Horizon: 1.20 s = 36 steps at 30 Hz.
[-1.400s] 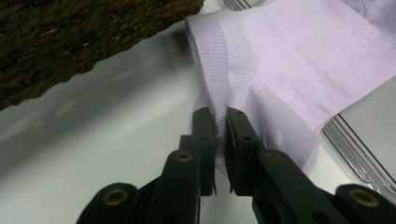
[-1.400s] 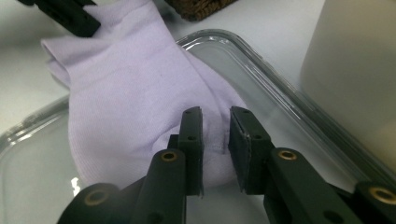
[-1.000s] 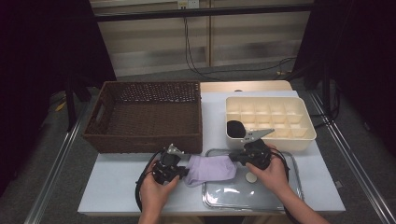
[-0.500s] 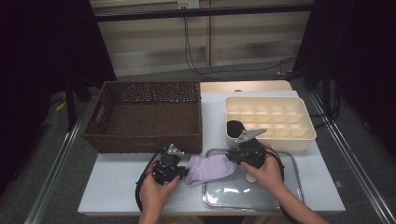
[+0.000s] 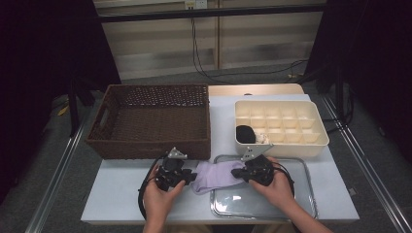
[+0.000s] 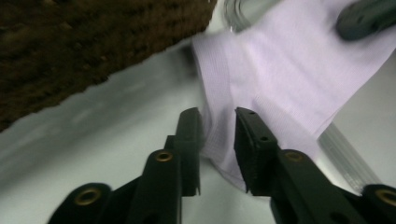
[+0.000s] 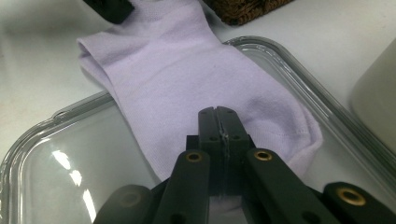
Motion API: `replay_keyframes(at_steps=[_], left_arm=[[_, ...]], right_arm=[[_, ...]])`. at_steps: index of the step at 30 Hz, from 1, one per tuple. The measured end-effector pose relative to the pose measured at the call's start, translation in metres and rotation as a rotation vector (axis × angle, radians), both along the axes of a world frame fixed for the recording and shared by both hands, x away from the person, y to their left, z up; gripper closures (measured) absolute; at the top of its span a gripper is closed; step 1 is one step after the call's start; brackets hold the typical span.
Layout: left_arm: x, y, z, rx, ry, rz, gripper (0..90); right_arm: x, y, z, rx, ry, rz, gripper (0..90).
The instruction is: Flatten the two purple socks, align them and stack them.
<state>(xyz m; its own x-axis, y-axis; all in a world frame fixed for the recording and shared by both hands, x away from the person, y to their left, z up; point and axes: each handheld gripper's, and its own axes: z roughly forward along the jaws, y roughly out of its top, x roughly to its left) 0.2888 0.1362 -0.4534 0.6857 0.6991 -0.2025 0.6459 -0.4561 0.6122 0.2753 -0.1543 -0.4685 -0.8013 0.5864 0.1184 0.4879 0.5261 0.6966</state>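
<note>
Sock [image 5: 217,175] (pale lilac) lies lengthwise along the tabletop's near edge, toe over the tray's [image 5: 308,171] left rim. Right gripper [image 5: 239,172] pinches the toe; left gripper [image 5: 192,177], just opening, straddles the cuff.

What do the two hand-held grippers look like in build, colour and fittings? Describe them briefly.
Both the left gripper and right gripper are black, each with two flat, blocky jaws pinned by brass-coloured rivets. A grey three-cornered plate tops each, and a black cable loops from each. No sleeves show on the forearms.
</note>
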Motion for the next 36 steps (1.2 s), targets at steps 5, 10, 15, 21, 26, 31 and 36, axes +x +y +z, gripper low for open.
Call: replay_keyframes(at_steps=[5, 10, 15, 21, 26, 31, 36], left_arm=[[-0.001, 0.004, 0.002, -0.020, 0.027, 0.014, 76.9], [0.000, 0.001, -0.003, -0.001, 0.041, 0.006, 83.3], [0.002, -0.001, -0.005, 0.009, 0.049, 0.002, 86.7], [0.002, 0.000, -0.003, 0.002, 0.044, 0.004, 89.3], [0.003, 0.001, 0.002, -0.010, 0.039, 0.002, 90.0], [0.003, 0.001, 0.005, -0.018, 0.037, 0.003, 90.0], [0.002, 0.002, 0.005, -0.034, 0.027, -0.007, 90.0]], right_arm=[[-0.003, 0.001, 0.000, 0.010, 0.012, 0.008, 90.0], [-0.002, 0.001, 0.002, 0.034, 0.013, -0.007, 88.2], [0.002, 0.007, 0.007, 0.047, -0.038, -0.009, 75.1], [0.004, 0.013, -0.005, 0.009, -0.033, 0.008, 89.3], [0.005, 0.011, -0.001, 0.026, -0.018, 0.000, 90.0], [0.002, 0.007, 0.008, 0.063, -0.017, 0.009, 90.0], [-0.003, 0.008, 0.009, 0.054, -0.007, 0.030, 90.0]])
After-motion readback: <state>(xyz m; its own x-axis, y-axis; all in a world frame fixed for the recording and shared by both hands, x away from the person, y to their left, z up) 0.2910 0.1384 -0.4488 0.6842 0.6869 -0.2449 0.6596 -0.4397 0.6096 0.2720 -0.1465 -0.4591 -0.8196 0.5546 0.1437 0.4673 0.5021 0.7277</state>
